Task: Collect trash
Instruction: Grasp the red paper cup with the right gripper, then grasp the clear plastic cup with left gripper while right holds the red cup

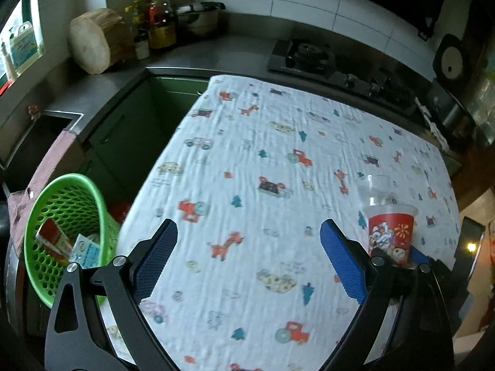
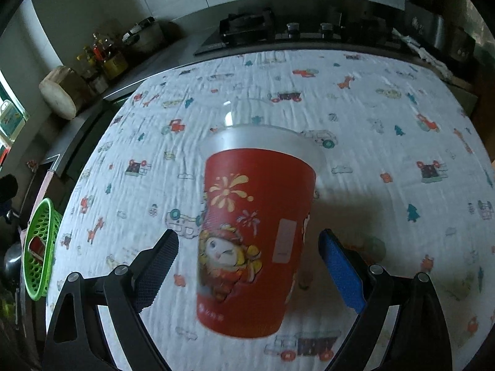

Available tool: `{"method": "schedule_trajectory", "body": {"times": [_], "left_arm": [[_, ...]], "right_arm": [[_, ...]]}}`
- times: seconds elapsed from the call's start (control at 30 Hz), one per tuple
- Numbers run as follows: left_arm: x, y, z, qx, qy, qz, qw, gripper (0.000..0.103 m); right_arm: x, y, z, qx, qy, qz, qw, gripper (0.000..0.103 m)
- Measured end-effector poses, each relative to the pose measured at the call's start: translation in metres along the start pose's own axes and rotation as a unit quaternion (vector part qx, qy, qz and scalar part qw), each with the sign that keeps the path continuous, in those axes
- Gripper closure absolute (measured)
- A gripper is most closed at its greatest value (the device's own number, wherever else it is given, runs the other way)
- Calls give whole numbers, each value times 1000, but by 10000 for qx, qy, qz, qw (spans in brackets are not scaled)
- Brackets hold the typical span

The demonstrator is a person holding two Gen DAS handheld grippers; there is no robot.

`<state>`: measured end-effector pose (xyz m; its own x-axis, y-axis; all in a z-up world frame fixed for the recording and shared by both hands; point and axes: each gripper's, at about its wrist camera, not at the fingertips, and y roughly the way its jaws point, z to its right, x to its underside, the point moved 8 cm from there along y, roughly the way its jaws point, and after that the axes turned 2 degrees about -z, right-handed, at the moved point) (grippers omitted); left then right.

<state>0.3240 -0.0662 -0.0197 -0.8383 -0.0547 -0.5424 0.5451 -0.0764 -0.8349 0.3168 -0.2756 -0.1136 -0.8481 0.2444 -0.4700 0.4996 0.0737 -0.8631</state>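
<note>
A red printed cup (image 2: 256,241) stood between the wide-open, untouching jaws of the right hand-held gripper (image 2: 249,270) on the cloth-covered table (image 2: 386,117), while the left hand-held gripper (image 1: 249,261) gaped empty near the table's left edge, beside a green basket (image 1: 66,204) holding trash.

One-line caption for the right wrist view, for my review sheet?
Open right gripper straddles an upright red cup on the patterned tablecloth, pads not touching it.
</note>
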Motion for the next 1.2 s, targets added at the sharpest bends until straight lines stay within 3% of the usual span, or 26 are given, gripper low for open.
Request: {"method": "schedule_trajectory", "body": {"times": [0.07,0.13,0.17,0.4,0.67,0.87,1.1,1.2], "left_arm": [[-3,8,10,-10,28,-48,10000,11],[-5,16,19,-28,39,-92,9999,11],[-6,19,22,-17,38,-115,9999,11],[-9,44,55,100,73,-299,9995,11],[-2,79,104,521,-32,-619,9967,11],[13,102,117,468,-21,-836,9954,11],[15,76,105,98,200,-695,9973,11],[10,51,98,145,207,-605,9978,11]], "right_arm": [[2,5,1,-49,2,-75,10000,17],[2,9,2,-89,-14,-136,9999,32],[3,10,3,-171,1,-184,9997,34],[12,0,16,-207,-101,-143,9996,35],[23,-22,48,-91,-130,-64,9999,35],[30,-29,64,-100,-84,-24,9999,35],[32,-32,68,-132,-3,9,9999,35],[32,-35,68,-168,35,69,9998,35]]}}
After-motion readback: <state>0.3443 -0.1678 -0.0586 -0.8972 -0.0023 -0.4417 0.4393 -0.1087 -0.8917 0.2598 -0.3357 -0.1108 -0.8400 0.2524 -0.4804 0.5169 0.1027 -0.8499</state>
